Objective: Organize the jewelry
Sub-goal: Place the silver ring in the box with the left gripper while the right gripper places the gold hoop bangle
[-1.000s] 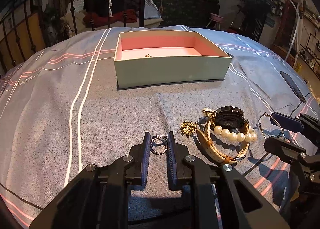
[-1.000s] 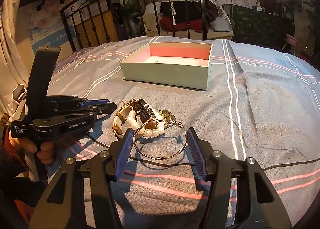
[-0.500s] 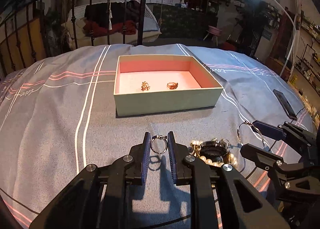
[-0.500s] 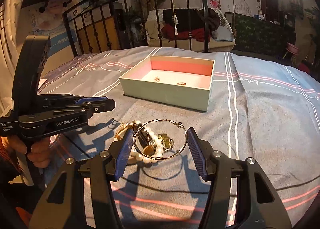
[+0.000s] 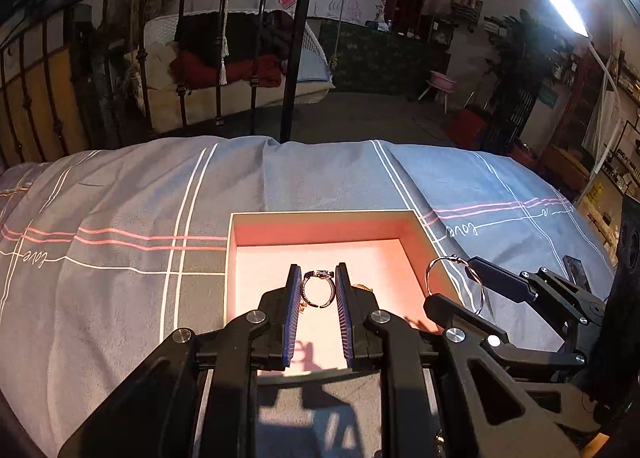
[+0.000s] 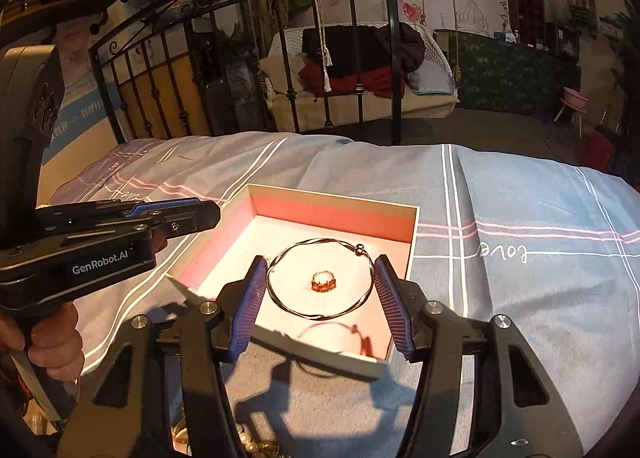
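Note:
A pale green box (image 5: 230,270) with a pink lining lies open on the bedspread. My left gripper (image 5: 318,290) is shut on a small silver ring (image 5: 318,292) and holds it over the box floor. My right gripper (image 6: 322,284) is shut on a thin wire bangle (image 6: 288,302), also held above the box (image 6: 414,242). A gold ring (image 6: 323,282) lies on the box floor below the bangle. In the left wrist view the right gripper (image 5: 456,294) with its bangle (image 5: 430,278) hangs over the box's right wall. In the right wrist view the left gripper (image 6: 208,216) reaches in from the left.
A grey-blue bedspread (image 5: 120,278) with white and pink stripes covers the bed. A black iron bed frame (image 5: 296,38) stands at the far edge. Pearls and other jewelry (image 6: 248,444) lie on the cover at the near edge. A hand (image 6: 52,342) holds the left gripper's handle.
Both grippers have lifted their pieces off the bedspread and carried them forward, from beside the jewelry pile to above the box. The box now fills the middle of both views.

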Demonstrator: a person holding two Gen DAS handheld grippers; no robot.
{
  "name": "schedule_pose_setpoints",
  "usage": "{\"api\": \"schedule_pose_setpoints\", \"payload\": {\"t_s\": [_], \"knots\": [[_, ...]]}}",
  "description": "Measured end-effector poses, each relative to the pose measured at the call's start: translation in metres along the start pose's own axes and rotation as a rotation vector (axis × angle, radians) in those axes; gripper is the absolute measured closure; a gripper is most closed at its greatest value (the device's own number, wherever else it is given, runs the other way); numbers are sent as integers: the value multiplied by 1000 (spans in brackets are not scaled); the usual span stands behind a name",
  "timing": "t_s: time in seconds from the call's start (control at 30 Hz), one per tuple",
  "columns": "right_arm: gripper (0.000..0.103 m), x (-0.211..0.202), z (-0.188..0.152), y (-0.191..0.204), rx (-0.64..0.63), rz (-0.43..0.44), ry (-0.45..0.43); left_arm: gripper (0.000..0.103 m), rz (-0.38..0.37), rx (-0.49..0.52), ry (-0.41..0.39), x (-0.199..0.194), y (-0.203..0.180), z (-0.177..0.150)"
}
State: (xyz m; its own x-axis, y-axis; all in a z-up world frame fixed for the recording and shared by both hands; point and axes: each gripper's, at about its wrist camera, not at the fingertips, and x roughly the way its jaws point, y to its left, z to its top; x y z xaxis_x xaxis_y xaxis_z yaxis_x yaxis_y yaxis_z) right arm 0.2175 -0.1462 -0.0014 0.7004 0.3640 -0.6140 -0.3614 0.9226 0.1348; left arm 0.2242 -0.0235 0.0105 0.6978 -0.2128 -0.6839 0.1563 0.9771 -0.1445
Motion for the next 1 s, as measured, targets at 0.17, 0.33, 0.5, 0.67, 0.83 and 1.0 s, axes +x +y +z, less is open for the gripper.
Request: {"api": "schedule_pose_setpoints", "payload": {"t_s": [0.17,0.33,0.5,0.67,0.83,1.0], "knots": [[47,31,21,-10,20,-8,51,86,5,-38,86,34,6,23],[47,60,25,-11,16,0,125,86,6,-57,169,63,13,30],[47,76,18,-7,4,14,174,86,13,-75,230,83,19,23],[47,87,11,-3,-16,21,211,86,13,-51,264,93,15,15],[47,94,9,2,-48,10,246,86,23,-39,290,100,13,9],[47,95,8,6,-76,3,251,86,25,-38,298,101,15,7]]}}
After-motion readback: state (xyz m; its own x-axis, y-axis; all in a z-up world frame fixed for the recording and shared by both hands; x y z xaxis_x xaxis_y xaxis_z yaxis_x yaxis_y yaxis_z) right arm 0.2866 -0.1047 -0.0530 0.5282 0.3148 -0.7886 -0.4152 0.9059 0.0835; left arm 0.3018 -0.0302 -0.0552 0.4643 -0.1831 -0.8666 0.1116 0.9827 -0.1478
